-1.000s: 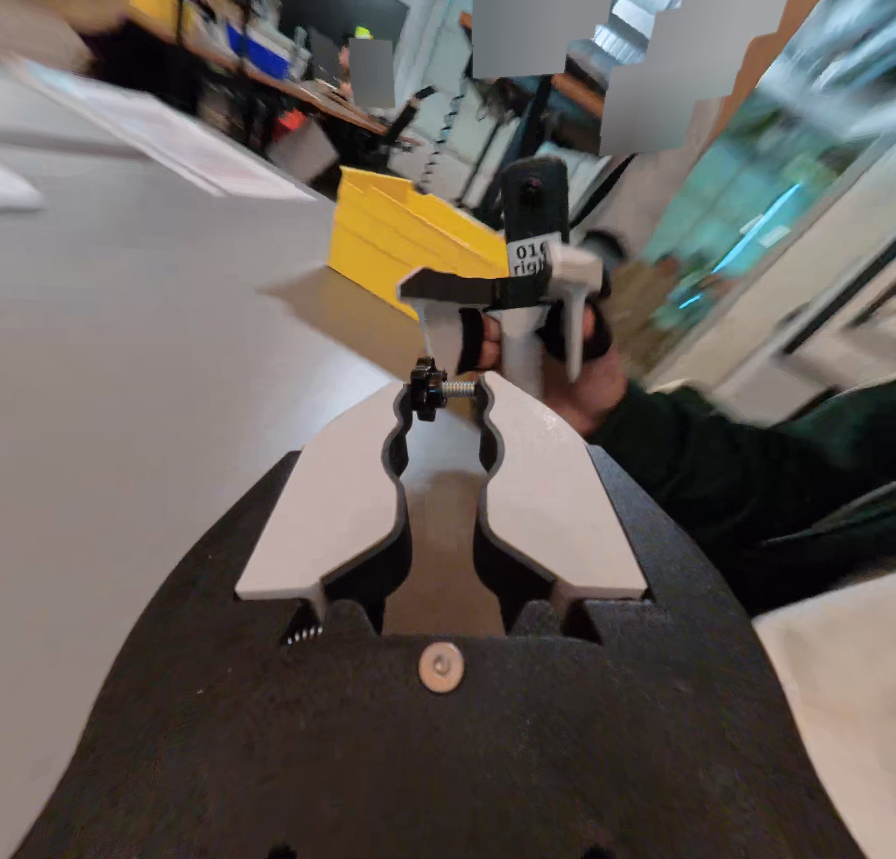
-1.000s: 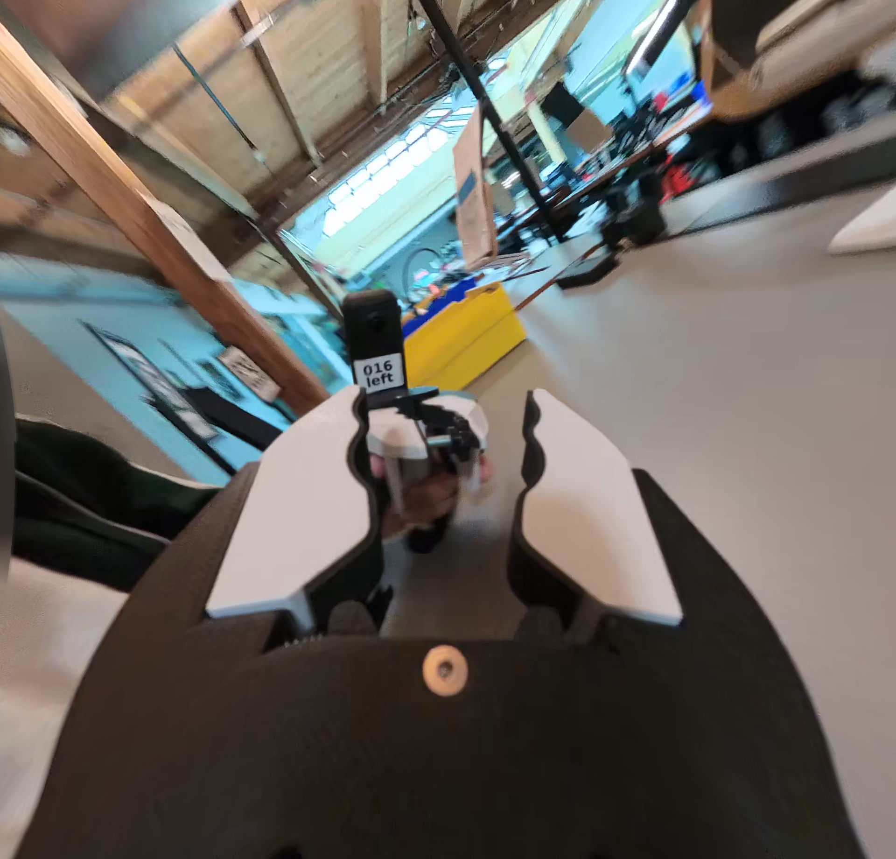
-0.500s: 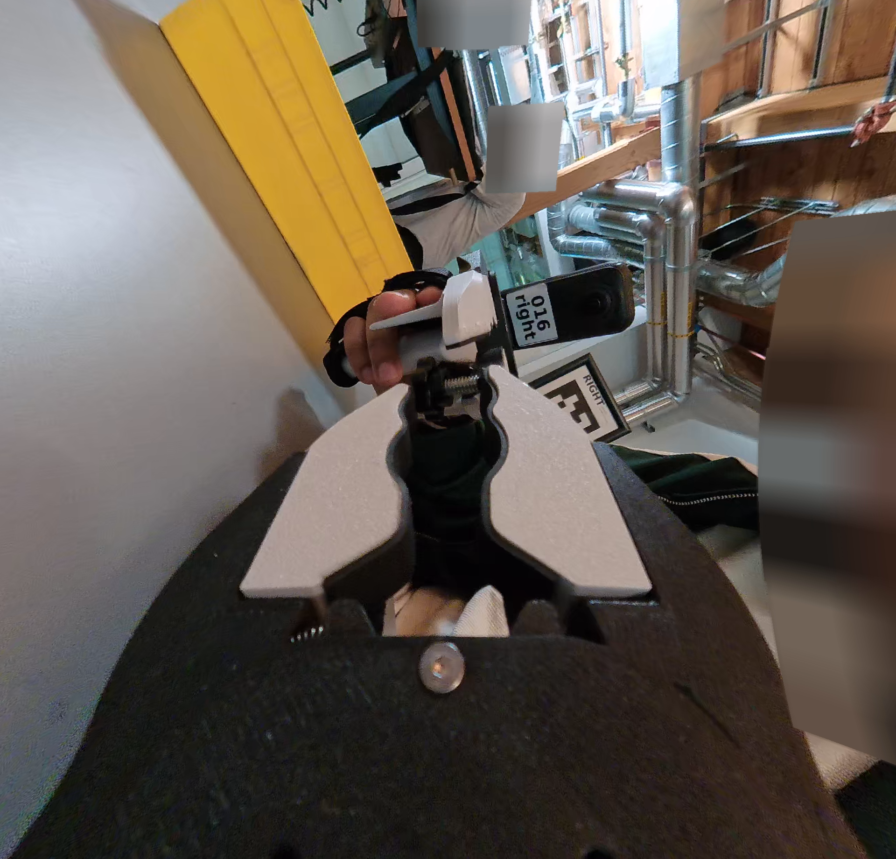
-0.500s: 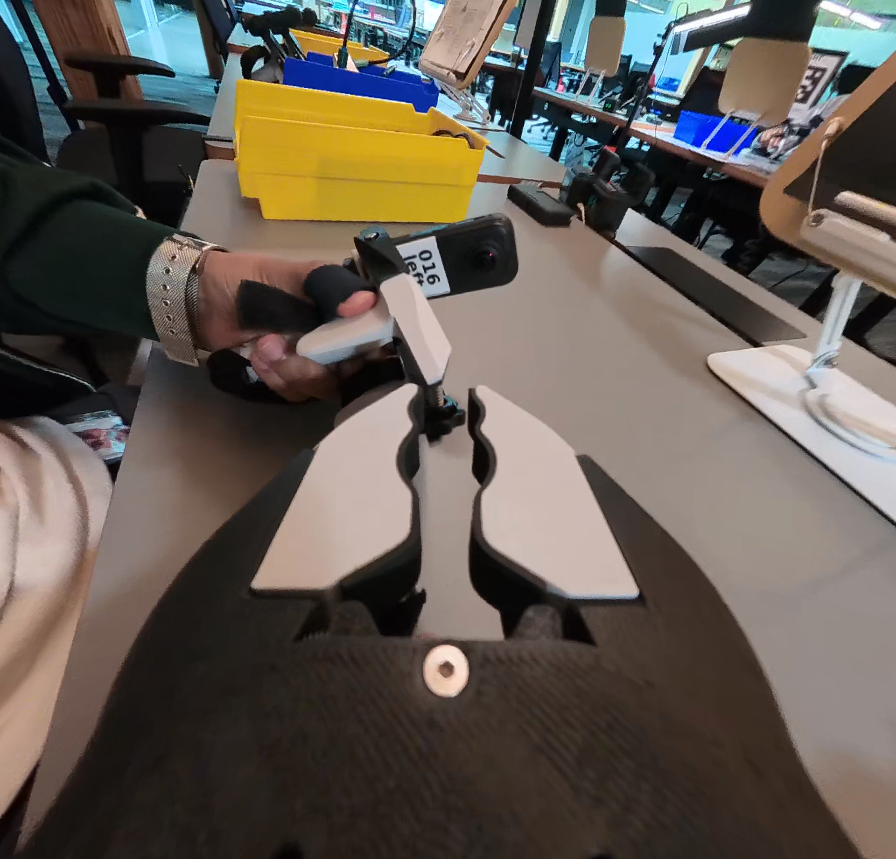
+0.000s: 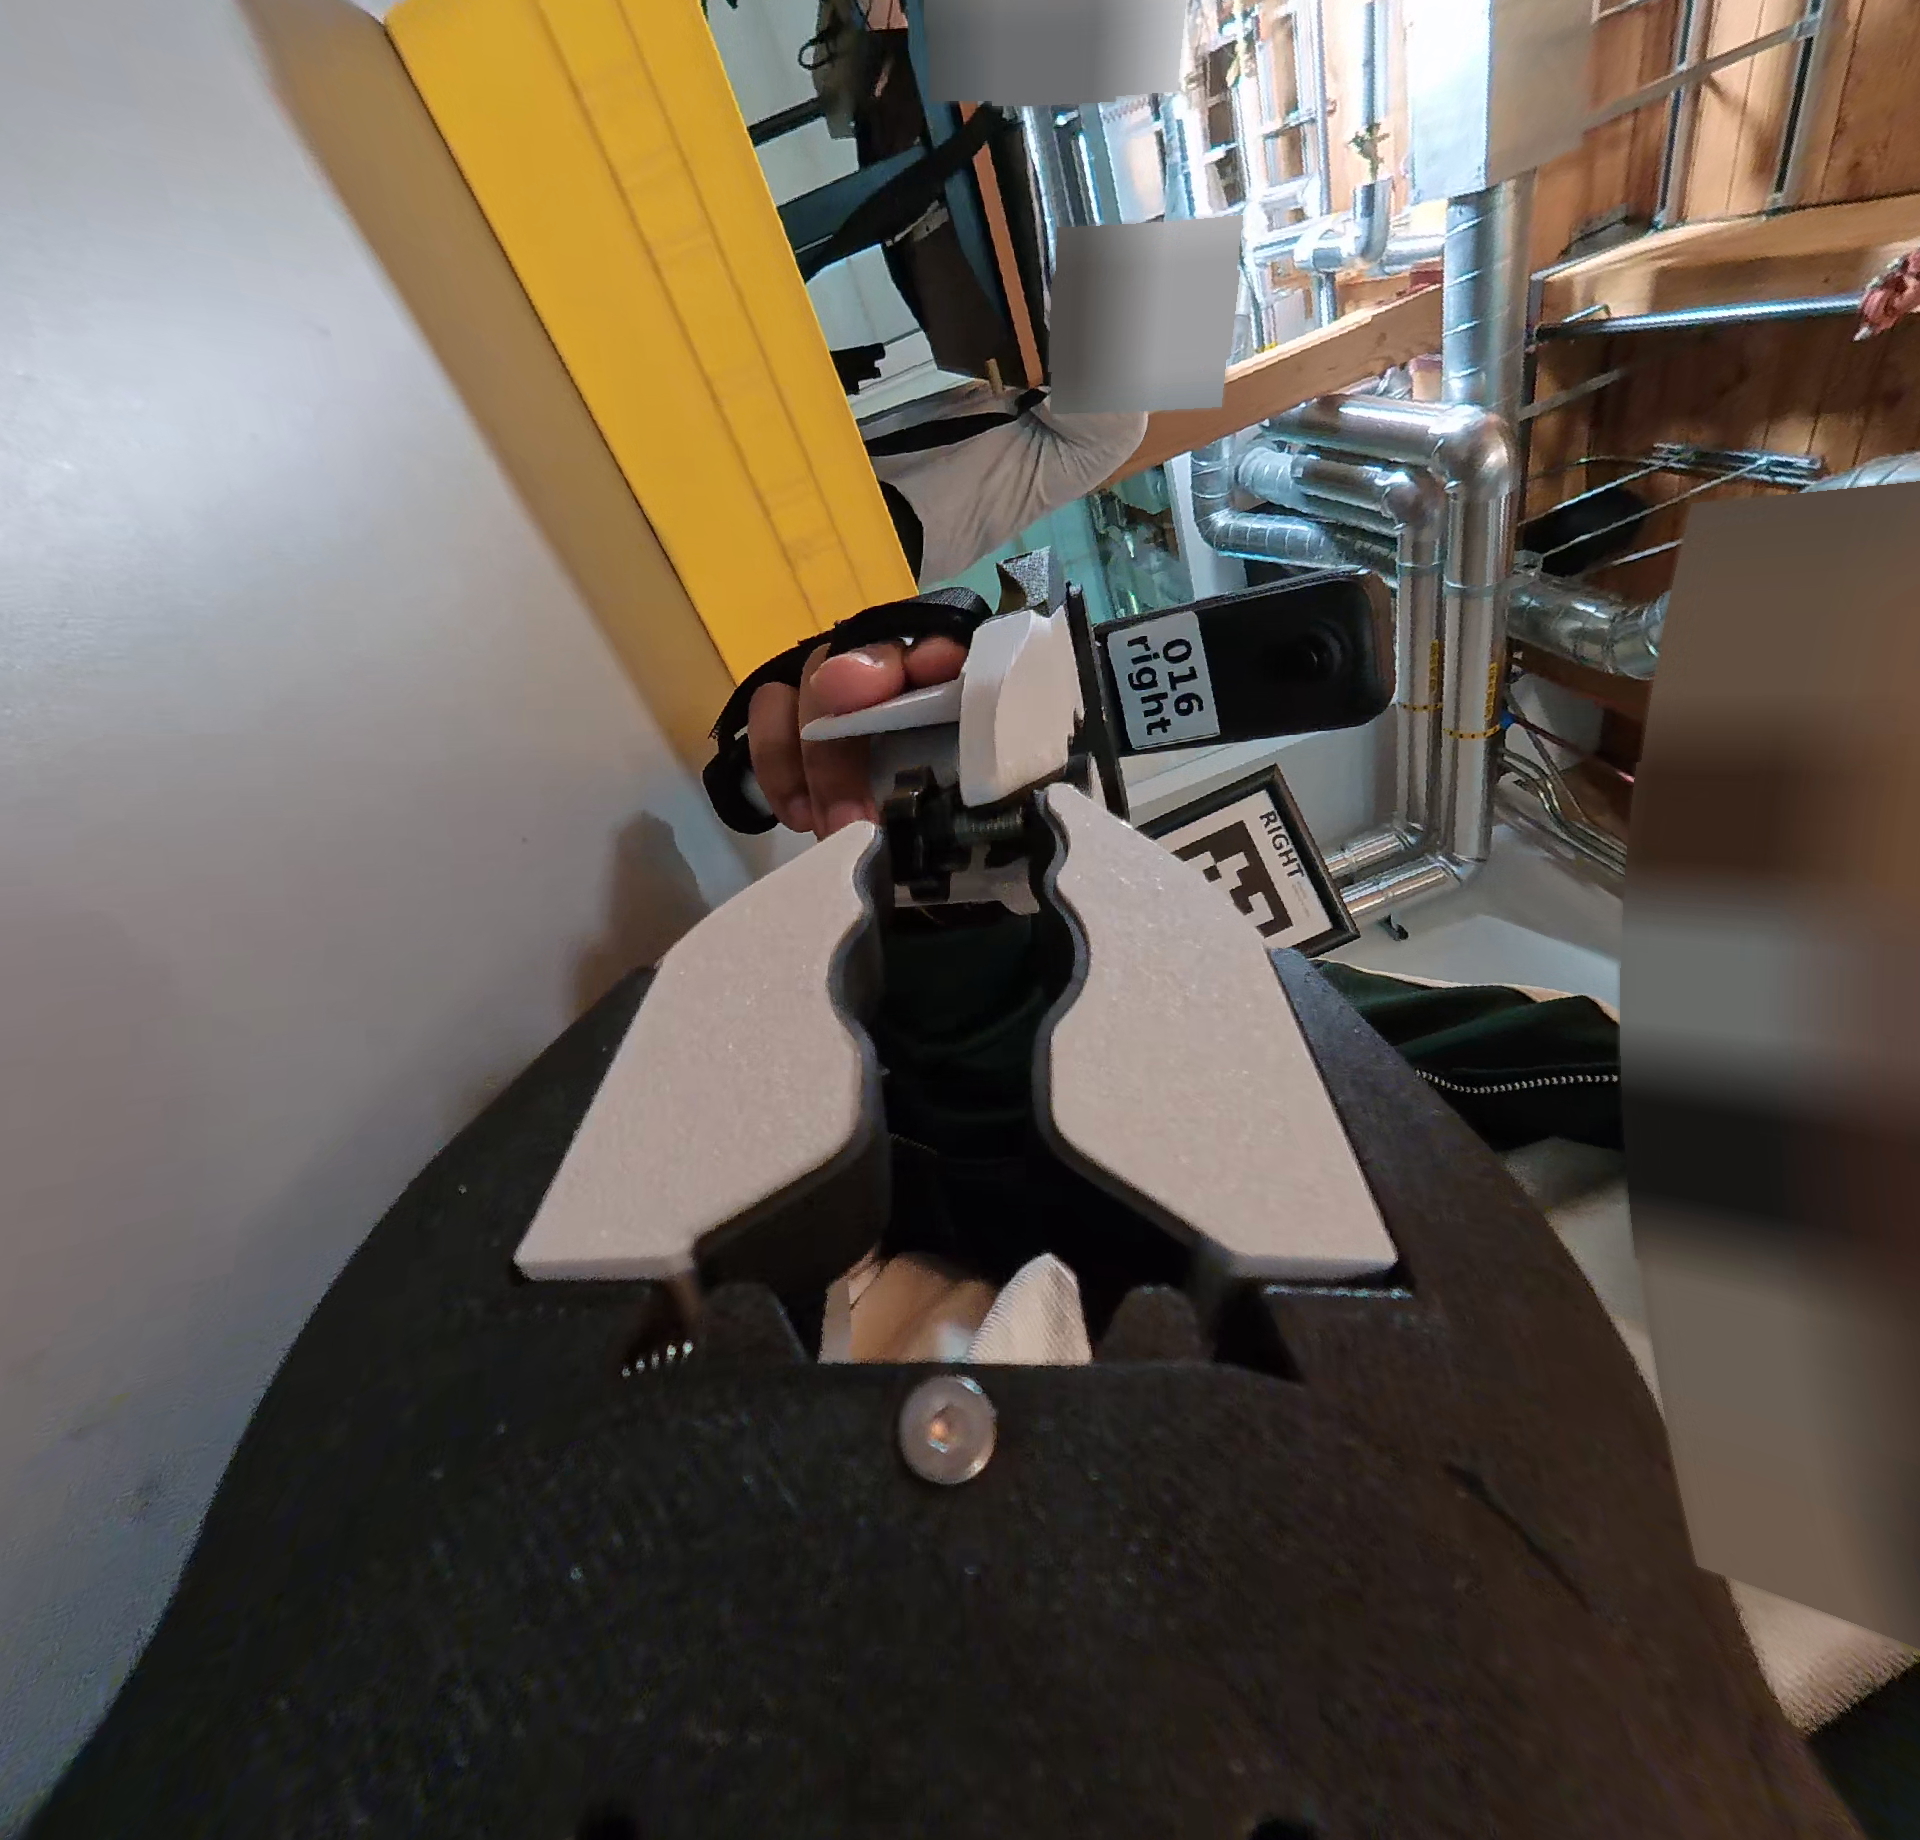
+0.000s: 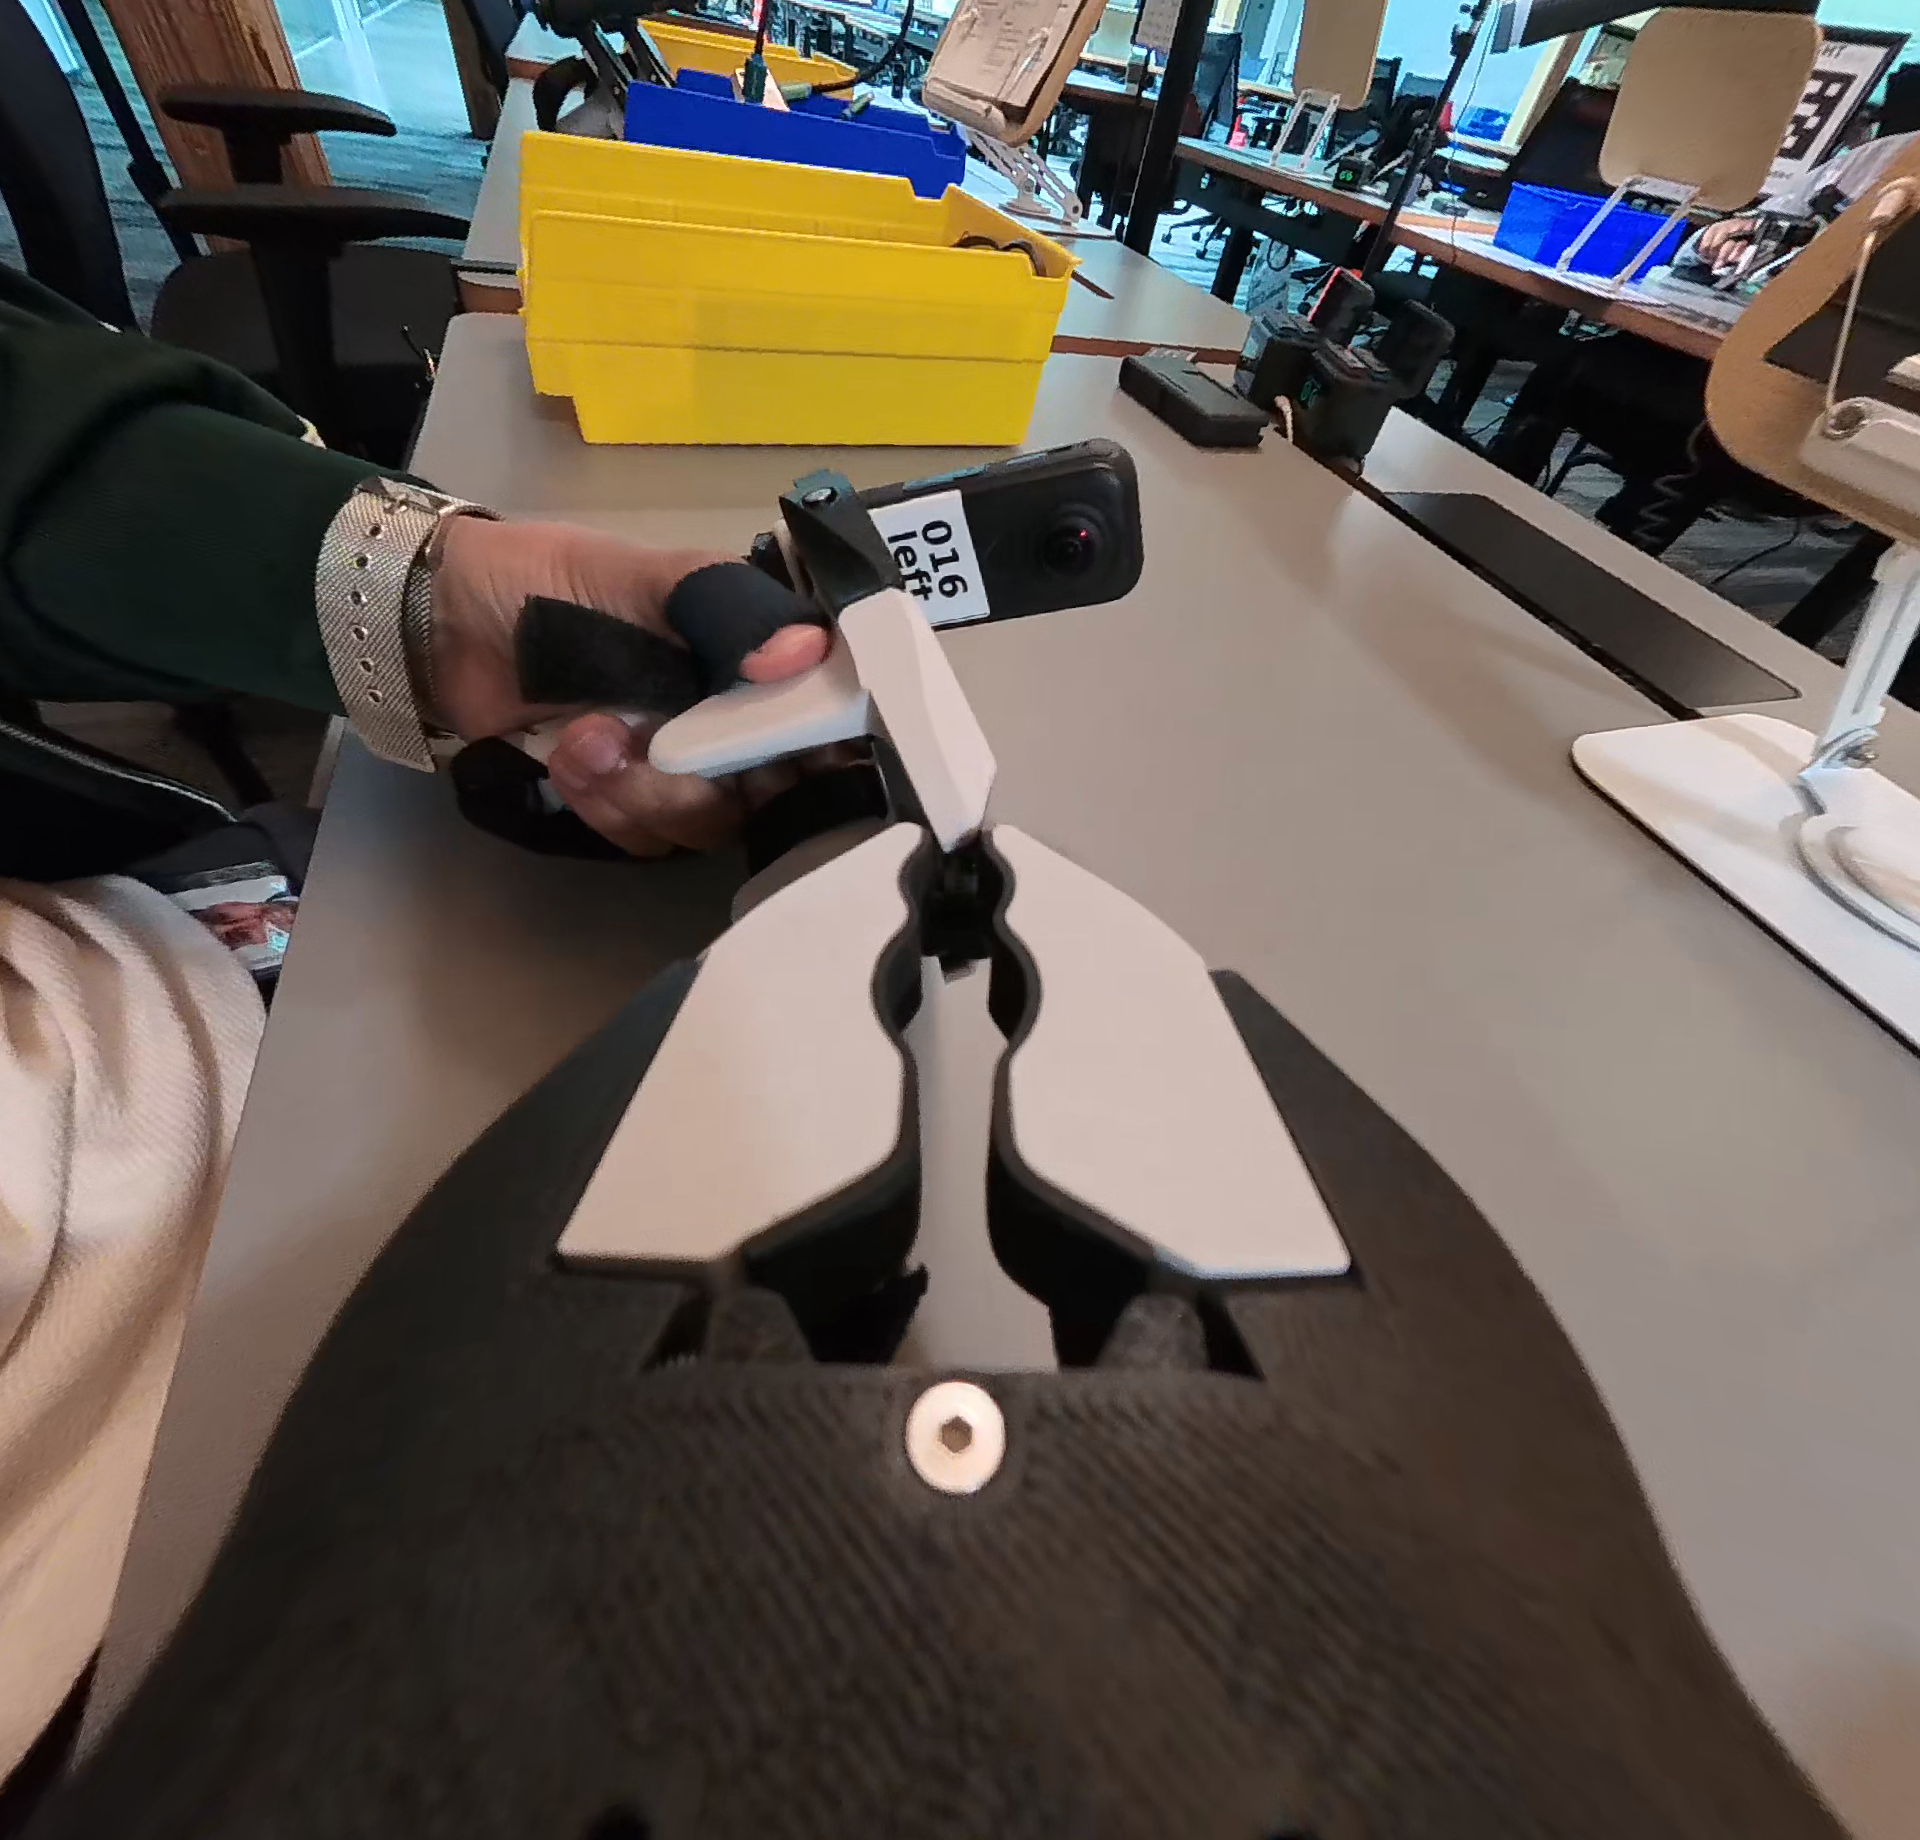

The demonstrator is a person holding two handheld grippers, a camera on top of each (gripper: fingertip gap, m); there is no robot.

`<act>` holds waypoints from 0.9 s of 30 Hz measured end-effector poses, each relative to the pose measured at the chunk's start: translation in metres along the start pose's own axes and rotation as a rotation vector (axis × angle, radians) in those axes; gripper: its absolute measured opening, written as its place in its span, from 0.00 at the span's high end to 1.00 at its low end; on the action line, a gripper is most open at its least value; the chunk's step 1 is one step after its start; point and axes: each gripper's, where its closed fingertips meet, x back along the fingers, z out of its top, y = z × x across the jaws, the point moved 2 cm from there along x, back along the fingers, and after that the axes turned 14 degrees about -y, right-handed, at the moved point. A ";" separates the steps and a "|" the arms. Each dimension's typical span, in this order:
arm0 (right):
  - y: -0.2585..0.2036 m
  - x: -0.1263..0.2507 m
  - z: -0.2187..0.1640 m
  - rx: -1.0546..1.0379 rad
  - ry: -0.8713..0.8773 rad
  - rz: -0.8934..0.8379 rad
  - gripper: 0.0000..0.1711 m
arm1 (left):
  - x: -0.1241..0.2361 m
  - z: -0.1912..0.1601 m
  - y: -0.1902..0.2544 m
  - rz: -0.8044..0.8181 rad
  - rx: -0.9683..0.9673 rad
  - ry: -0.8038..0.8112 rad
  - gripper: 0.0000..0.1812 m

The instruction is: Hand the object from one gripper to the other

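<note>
The object is a small black knob with a silver threaded screw (image 5: 961, 834). My left gripper (image 5: 961, 840) is shut on it, the screw spanning the gap between its white fingertips. My right gripper (image 6: 956, 891) has closed around the knob (image 6: 954, 902), which sits dark between its tips. The two grippers meet tip to tip above the grey table (image 6: 1299, 751). The right gripper with its camera shows in the left wrist view (image 5: 1018, 710); the left one shows in the right wrist view (image 6: 914, 699), held by a hand.
Stacked yellow bins (image 6: 779, 336) stand at the table's far end, with a blue bin (image 6: 790, 128) behind. A white stand base (image 6: 1766, 834) lies at right. Black devices (image 6: 1340, 356) sit at the far right edge. An office chair (image 6: 281, 232) stands at left. Left and right tips are no more than a few centimetres apart.
The right gripper has moved in and narrowed its fingers around the knob that the left gripper holds. Both views have steadied after a fast swing a second ago.
</note>
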 end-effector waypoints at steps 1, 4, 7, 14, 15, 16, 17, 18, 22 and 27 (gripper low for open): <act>0.000 0.000 0.000 0.002 0.000 0.000 0.96 | 0.000 0.000 0.000 0.002 -0.005 -0.002 0.86; 0.001 -0.001 -0.002 -0.006 -0.014 -0.001 0.96 | 0.001 0.002 -0.001 0.035 -0.055 0.019 0.86; 0.002 0.001 0.003 -0.026 0.022 0.012 0.96 | 0.001 0.006 0.001 0.065 -0.109 0.043 0.80; 0.018 0.012 0.004 -0.167 0.090 0.015 0.97 | 0.012 0.017 0.012 -0.036 -0.123 0.155 0.72; 0.020 0.017 0.008 -0.202 0.138 0.033 0.97 | 0.014 0.018 0.012 -0.044 -0.122 0.161 0.72; 0.021 0.022 0.012 -0.244 0.187 0.057 0.97 | 0.014 0.018 0.013 -0.050 -0.124 0.164 0.73; 0.023 0.026 0.015 -0.291 0.231 0.085 0.97 | 0.013 0.018 0.015 -0.055 -0.129 0.162 0.73; 0.026 0.031 0.017 -0.341 0.268 0.117 0.97 | 0.011 0.017 0.015 -0.056 -0.135 0.154 0.74; 0.035 0.046 0.022 -0.443 0.358 0.163 0.96 | 0.004 0.012 0.012 -0.038 -0.136 0.115 0.77; 0.033 0.047 0.021 -0.436 0.345 0.174 0.96 | 0.005 0.013 0.016 -0.069 -0.144 0.123 0.79</act>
